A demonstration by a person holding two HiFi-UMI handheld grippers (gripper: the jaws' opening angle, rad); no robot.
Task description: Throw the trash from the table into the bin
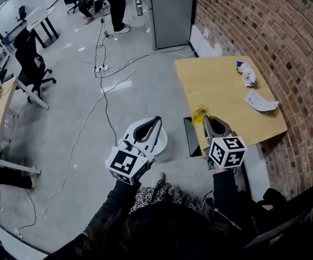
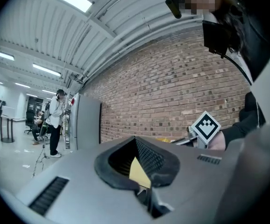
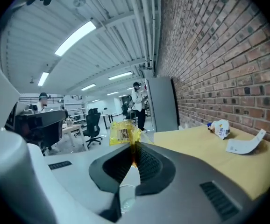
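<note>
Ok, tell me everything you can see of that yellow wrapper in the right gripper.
The crinkled yellow plastic wrapper is thin, translucent film bearing a white label with a black barcode. Its lower edge is pinched between the shut fingers of the right gripper, and the rest stands up crumpled above their tips. In the head view it sits over the near left edge of the light wooden table; whether it touches the tabletop cannot be told.

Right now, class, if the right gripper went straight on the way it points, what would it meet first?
Probably the wooden table, near its left edge, but depth is unclear: the right gripper, shut on the yellow wrapper, might pass beside it.
</note>
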